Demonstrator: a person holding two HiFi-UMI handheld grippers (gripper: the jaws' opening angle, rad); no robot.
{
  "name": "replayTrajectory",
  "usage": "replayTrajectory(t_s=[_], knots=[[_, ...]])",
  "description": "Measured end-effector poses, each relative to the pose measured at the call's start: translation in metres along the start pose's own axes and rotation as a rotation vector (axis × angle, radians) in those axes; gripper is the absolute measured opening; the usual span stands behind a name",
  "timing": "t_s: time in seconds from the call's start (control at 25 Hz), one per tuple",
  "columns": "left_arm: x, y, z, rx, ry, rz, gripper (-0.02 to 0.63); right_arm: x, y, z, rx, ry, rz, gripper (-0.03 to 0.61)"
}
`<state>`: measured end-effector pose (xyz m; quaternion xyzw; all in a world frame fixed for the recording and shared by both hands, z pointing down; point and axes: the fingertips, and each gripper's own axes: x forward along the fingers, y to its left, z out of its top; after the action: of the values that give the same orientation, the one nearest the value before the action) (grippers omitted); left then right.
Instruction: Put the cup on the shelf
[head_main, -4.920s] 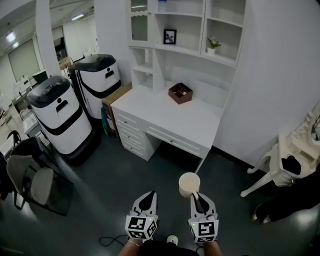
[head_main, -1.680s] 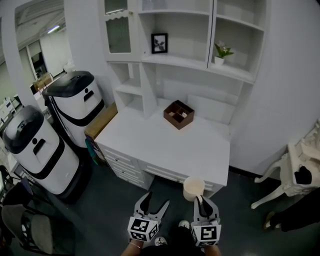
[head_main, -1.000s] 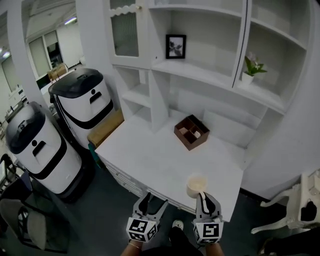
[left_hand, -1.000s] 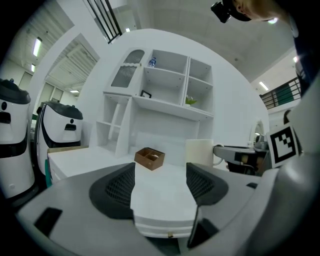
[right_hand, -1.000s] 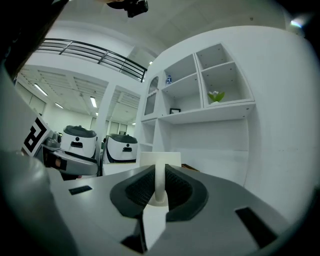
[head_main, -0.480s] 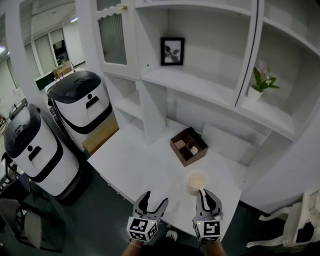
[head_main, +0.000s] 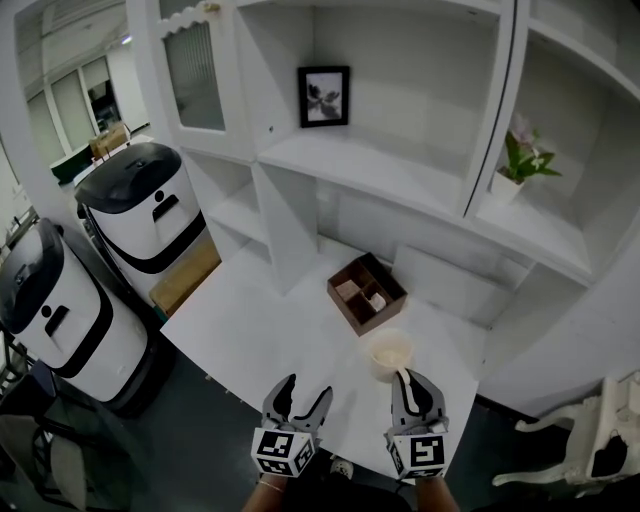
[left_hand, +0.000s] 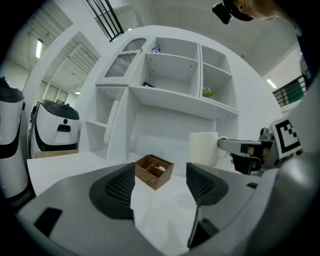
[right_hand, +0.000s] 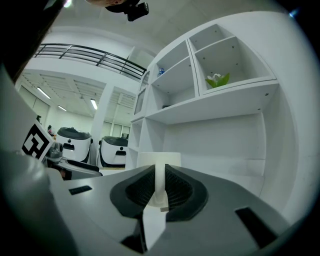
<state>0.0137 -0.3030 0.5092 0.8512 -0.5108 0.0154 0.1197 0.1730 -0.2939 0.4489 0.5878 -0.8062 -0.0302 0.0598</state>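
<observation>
A cream cup (head_main: 388, 352) hangs over a white bench (head_main: 262, 340), carried toward a white shelf (head_main: 350, 165).
The right gripper (head_main: 405, 385) has its jaws closed tight on the cup's thin handle (right_hand: 158, 176), holding the cup in the air just in front of a brown compartment box (head_main: 367, 292). The left gripper (head_main: 297, 398) hovers beside it with jaws apart and nothing between them. The cup stands upright, its long axis vertical, mouth up, handle pointing back toward the person. The likely risk is that, pinched only by that narrow handle, the cup swivels or sags in the jaws as it is raised. Its rim could also knock the shelf's front edge, or it could land too near the lip and tip off.
</observation>
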Motion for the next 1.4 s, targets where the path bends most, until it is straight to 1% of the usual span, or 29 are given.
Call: replayTrajectory(t_s=[0.2, 0.4, 0.52, 0.68, 0.88, 1.0, 1.2, 1.4], knots=[[0.016, 0.014, 0.019, 0.018, -0.015, -0.056, 0.307, 0.010, -0.001, 0.034, -0.004, -0.055, -0.059, 0.051], [0.032, 0.029, 0.032, 0.037, -0.002, -0.111, 0.306, 0.020, 0.002, 0.076, -0.032, -0.097, -0.086, 0.051], [0.039, 0.036, 0.041, 0.048, -0.003, -0.142, 0.307, 0.030, 0.001, 0.103, -0.025, -0.138, -0.105, 0.051], [0.047, 0.039, 0.054, 0.046, -0.021, -0.179, 0.305, 0.044, 0.003, 0.150, -0.037, -0.204, -0.087, 0.051], [0.053, 0.037, 0.058, 0.065, -0.009, -0.227, 0.306, 0.061, 0.002, 0.212, -0.065, -0.293, -0.070, 0.051], [0.056, 0.041, 0.061, 0.069, -0.011, -0.231, 0.307, 0.071, -0.004, 0.241, -0.050, -0.334, -0.068, 0.051], [0.060, 0.052, 0.065, 0.069, -0.016, -0.232, 0.307, 0.091, -0.023, 0.277, 0.025, -0.361, -0.084, 0.051], [0.062, 0.063, 0.067, 0.071, -0.011, -0.229, 0.307, 0.123, -0.038, 0.305, 0.042, -0.346, -0.107, 0.051]])
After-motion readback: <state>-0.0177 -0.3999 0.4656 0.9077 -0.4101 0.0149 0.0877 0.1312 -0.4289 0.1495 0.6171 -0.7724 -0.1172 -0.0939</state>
